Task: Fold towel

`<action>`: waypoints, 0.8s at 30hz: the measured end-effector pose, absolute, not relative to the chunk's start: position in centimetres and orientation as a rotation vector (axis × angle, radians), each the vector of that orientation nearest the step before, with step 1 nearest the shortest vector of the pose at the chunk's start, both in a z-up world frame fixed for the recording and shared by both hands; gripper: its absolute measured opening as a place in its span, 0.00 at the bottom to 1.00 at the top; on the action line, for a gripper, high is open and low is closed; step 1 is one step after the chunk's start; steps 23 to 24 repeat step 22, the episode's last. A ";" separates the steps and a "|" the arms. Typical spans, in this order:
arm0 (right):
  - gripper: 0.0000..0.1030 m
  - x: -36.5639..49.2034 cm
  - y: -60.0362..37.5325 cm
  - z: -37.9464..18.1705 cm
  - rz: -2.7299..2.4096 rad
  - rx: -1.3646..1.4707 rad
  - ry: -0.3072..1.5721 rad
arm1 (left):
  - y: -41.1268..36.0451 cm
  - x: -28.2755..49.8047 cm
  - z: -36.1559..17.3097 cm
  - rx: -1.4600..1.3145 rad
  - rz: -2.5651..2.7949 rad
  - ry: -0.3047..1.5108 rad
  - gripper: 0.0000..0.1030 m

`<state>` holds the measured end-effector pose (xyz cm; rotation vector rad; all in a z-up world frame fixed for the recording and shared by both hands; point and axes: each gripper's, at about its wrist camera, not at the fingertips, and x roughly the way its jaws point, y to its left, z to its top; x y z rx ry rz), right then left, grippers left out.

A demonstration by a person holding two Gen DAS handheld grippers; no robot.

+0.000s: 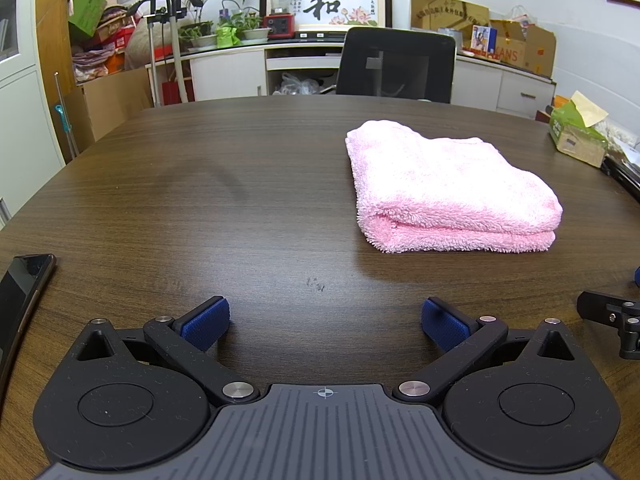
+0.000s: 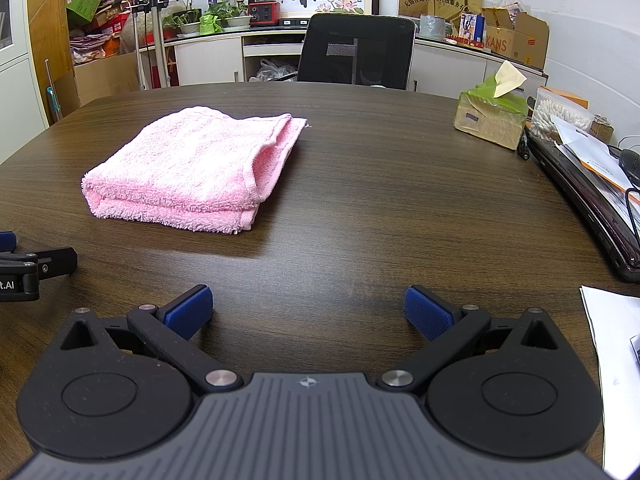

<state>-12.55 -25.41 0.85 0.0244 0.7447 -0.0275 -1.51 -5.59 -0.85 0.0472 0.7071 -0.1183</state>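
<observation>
A pink towel [image 1: 452, 188] lies folded in a thick rectangle on the dark wooden table [image 1: 200, 208]. In the right wrist view the towel [image 2: 192, 168] is ahead and to the left. My left gripper [image 1: 325, 320] is open and empty, low over the table, with the towel ahead to its right. My right gripper [image 2: 308, 308] is open and empty, near the table's front. Part of the right gripper shows at the right edge of the left wrist view [image 1: 616, 316]; part of the left gripper shows at the left edge of the right wrist view [image 2: 28, 268].
A black phone [image 1: 20, 296] lies at the table's left front. A green tissue box [image 2: 492, 116], a laptop with papers [image 2: 588, 184] and a white sheet [image 2: 616, 352] lie along the right side. A black office chair [image 2: 356, 50] stands behind the table.
</observation>
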 end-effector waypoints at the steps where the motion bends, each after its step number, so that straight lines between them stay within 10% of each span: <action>1: 1.00 -12.5 -25.4 0.9 -0.028 0.024 0.745 | -5.6 -1.5 -0.9 0.048 -0.119 0.707 1.00; 24: 1.00 -12.5 -25.4 0.9 -0.028 0.025 0.745 | -5.8 -1.3 -0.9 0.054 -0.122 0.707 1.00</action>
